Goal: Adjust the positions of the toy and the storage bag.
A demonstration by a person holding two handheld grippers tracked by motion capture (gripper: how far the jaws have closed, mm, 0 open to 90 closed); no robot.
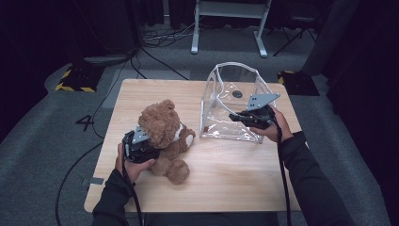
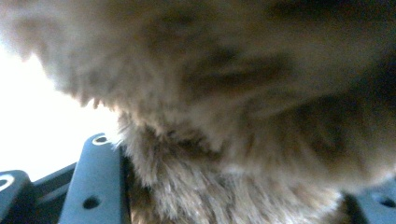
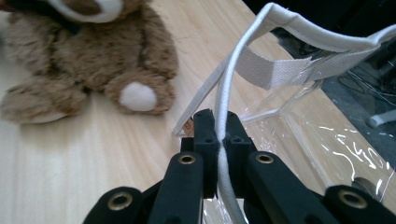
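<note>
A brown teddy bear [image 1: 162, 129] sits upright on the left half of the wooden table [image 1: 235, 179]. My left gripper [image 1: 149, 148] presses into its side from the left, and in the left gripper view brown fur [image 2: 233, 102] is packed between the two fingers [image 2: 95, 186], so it is shut on the bear. A clear plastic bag [image 1: 235, 94] with white fabric trim stands open on the right half of the table. My right gripper [image 3: 219, 128] is shut on the bag's white rim [image 3: 229, 79] at its near right edge. The bear [image 3: 93, 60] lies beyond it in the right gripper view.
The table's front edge is near the person's forearms [image 1: 310, 179]. Grey carpet surrounds the table, with black cables [image 1: 155, 42] on the floor behind. A white desk frame [image 1: 230, 19] stands at the back. Yellow-and-black striped bases [image 1: 75, 82] sit at both far corners.
</note>
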